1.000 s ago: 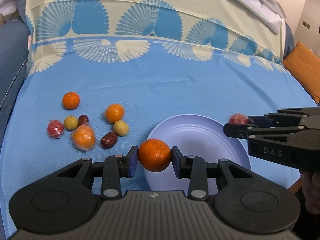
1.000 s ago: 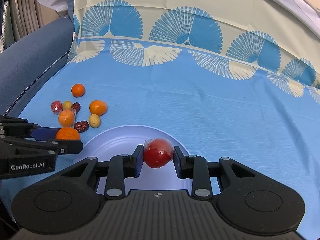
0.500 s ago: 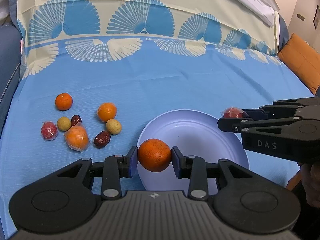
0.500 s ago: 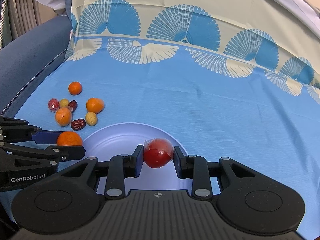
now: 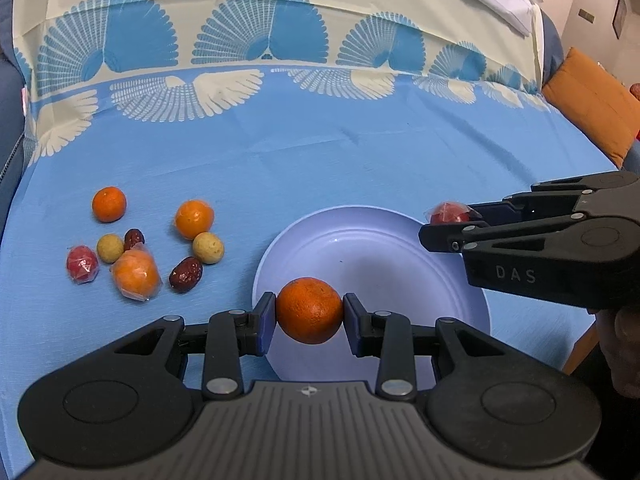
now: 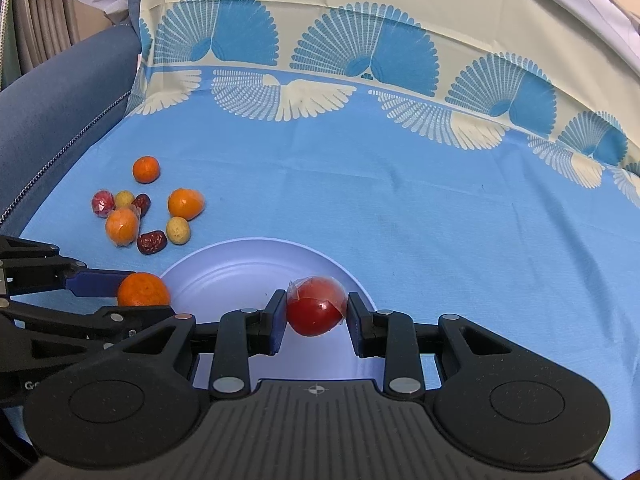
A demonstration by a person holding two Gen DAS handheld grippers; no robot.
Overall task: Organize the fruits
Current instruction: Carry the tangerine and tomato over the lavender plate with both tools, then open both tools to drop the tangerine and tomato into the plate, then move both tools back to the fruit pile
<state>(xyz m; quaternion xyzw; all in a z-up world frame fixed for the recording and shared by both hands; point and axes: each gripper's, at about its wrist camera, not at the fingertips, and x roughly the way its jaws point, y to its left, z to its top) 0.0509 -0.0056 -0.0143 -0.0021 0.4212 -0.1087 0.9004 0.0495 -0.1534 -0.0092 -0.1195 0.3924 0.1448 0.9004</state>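
Observation:
My left gripper (image 5: 309, 314) is shut on an orange (image 5: 309, 310) and holds it over the near left rim of the pale blue plate (image 5: 372, 256). My right gripper (image 6: 316, 312) is shut on a plastic-wrapped red fruit (image 6: 316, 306) over the plate's (image 6: 240, 272) right side. The orange also shows in the right wrist view (image 6: 143, 290), and the red fruit in the left wrist view (image 5: 450, 213). Several loose fruits lie left of the plate: oranges (image 5: 109, 204), a wrapped orange (image 5: 135, 274), red dates (image 5: 186, 274), yellowish balls (image 5: 208, 247) and a wrapped red fruit (image 5: 82, 264).
The blue tablecloth (image 5: 320, 152) with a cream fan-patterned border covers the surface. A dark blue sofa arm (image 6: 60, 92) rises at the left. An orange cushion (image 5: 588, 100) lies at the far right.
Both grippers keep their fruits. Both have shifted over the plate; the loose fruits have slid left in the left wrist view, and the plate sits more centrally under both.

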